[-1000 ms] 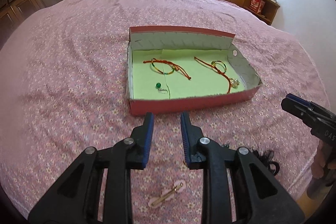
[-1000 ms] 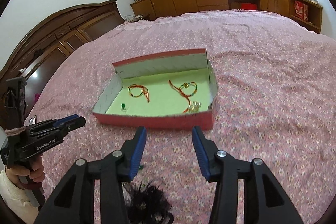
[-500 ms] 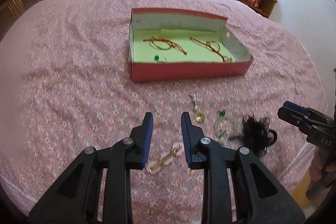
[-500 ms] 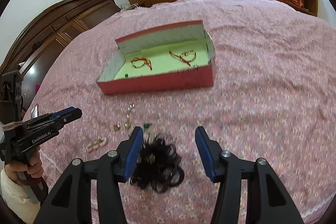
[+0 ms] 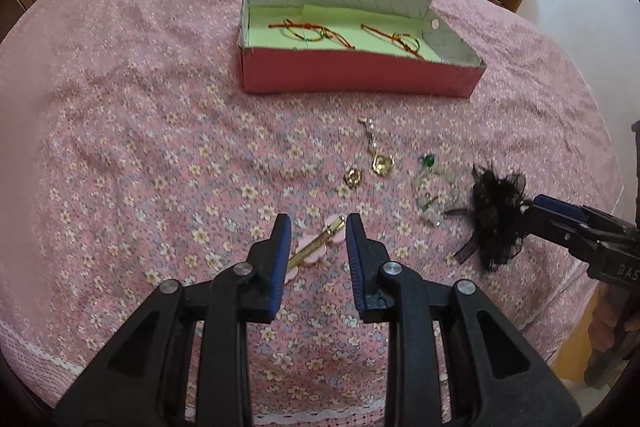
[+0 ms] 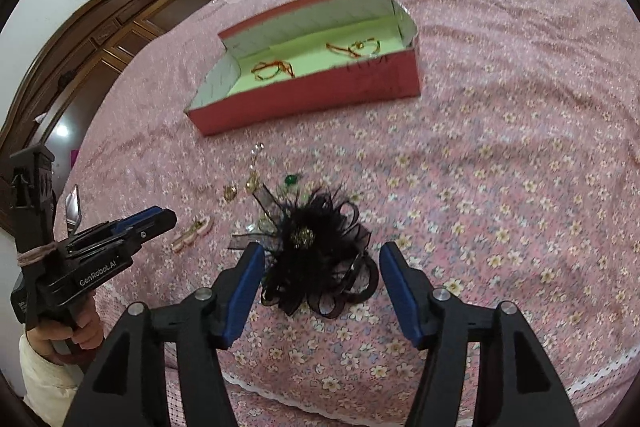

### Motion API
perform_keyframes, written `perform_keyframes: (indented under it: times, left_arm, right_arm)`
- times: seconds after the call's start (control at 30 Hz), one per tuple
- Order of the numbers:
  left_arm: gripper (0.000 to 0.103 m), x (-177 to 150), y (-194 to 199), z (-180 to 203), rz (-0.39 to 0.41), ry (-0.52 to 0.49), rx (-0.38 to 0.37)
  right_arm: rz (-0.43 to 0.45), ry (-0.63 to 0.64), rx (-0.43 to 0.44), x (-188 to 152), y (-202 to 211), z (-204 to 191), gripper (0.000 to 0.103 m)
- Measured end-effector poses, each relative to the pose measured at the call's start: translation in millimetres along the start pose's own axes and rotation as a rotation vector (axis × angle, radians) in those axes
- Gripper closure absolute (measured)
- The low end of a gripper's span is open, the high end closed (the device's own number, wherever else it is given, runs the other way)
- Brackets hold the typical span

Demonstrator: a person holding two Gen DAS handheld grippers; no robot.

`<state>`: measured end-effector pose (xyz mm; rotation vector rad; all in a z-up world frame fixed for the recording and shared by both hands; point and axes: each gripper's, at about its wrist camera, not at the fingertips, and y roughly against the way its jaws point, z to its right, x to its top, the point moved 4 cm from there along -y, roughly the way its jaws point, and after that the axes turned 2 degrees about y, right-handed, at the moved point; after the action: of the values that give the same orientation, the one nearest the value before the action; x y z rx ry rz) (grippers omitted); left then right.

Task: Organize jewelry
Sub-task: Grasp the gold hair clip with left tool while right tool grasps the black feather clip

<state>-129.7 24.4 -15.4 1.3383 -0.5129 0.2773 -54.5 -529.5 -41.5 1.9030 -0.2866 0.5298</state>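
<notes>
two bracelets (image 5: 316,31) lie in the box (image 5: 360,77); before it, clip (image 5: 316,249), charms (image 5: 382,163) and black flower (image 6: 320,251) wait, left gripper (image 5: 316,233) part-open, right gripper (image 6: 322,263), just widened, empty.

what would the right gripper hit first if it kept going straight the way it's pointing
Most likely the black feathered hair flower, which lies on the bedspread between the right gripper's open fingers, whose jaws have just been opening. Depth is unclear, but nothing else shows in that line.

Both wrist views angle down, close over bedspread (image 5: 160,147); share red box (image 6: 320,95), far cabinets.
</notes>
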Motion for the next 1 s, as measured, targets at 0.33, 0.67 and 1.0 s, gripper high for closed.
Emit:
perform_keyframes:
  times: [0.33,0.67,1.0]
  left_arm:
    - [0.083,-13,-18,0,-0.051,-0.002,-0.011]
    - [0.081,-19,-26,0,-0.041,-0.021,-0.007]
    - [0.077,-21,-28,0,-0.032,-0.034,-0.017]
  right_arm:
    - [-0.066,-0.005,-0.02,-6,-22,-1,0.039]
    - [-0.069,0.023,-0.064,-5,-38,-4,0.034]
    - [-0.064,0.061,-0.068,-3,-41,-3,0.034]
